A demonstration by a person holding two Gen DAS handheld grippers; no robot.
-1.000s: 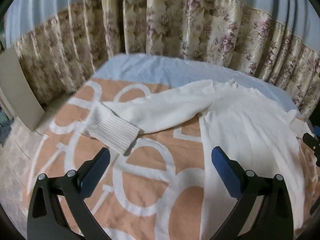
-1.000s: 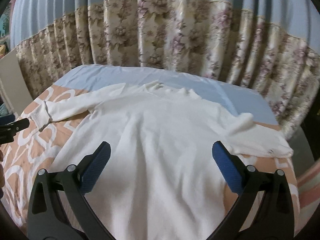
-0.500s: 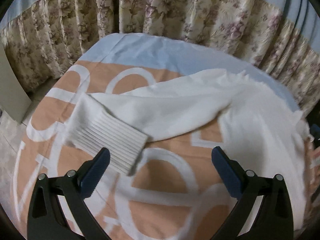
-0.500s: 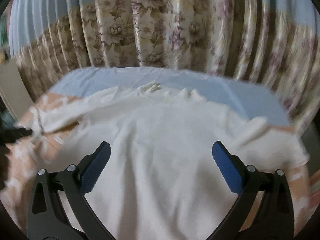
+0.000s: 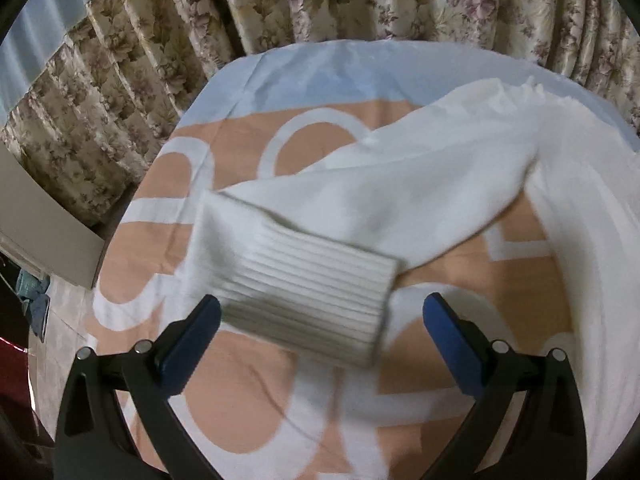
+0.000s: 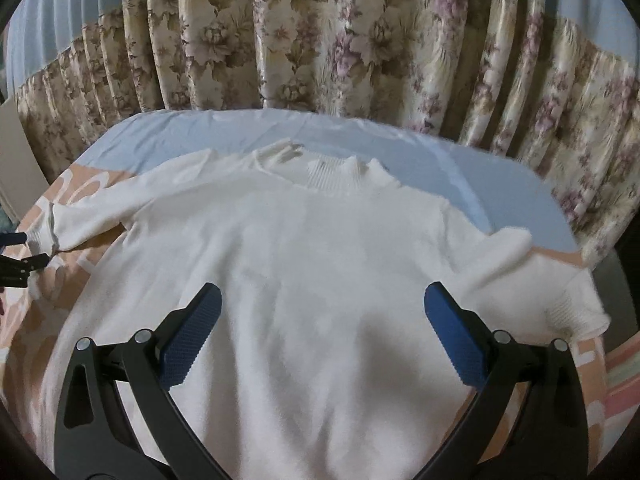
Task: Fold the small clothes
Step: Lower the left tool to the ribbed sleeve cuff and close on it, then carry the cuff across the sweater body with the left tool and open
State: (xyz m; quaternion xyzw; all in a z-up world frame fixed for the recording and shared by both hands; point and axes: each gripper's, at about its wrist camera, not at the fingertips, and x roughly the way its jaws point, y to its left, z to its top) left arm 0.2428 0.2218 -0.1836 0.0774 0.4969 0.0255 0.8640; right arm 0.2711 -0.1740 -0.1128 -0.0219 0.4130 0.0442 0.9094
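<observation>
A white knit sweater (image 6: 320,280) lies flat on the bed, collar (image 6: 340,176) at the far end. Its left sleeve (image 5: 380,208) stretches out sideways and ends in a ribbed cuff (image 5: 312,300). My left gripper (image 5: 320,306) is open, and the cuff's near edge lies between its blue fingertips. In the right wrist view the left gripper (image 6: 30,250) shows at the far left, at that cuff. My right gripper (image 6: 322,294) hangs open over the sweater's middle, holding nothing. The right sleeve (image 6: 560,300) lies bent back at the right edge.
The bed has an orange cover with white rings (image 5: 240,400) and a light-blue sheet (image 5: 320,68) at the far end. Floral curtains (image 6: 320,40) hang close behind it. A beige board (image 5: 40,232) leans at the left, by the floor.
My left gripper has moved forward and down to the cuff, which now sits between its fingers. My right gripper has come a little closer over the sweater's body.
</observation>
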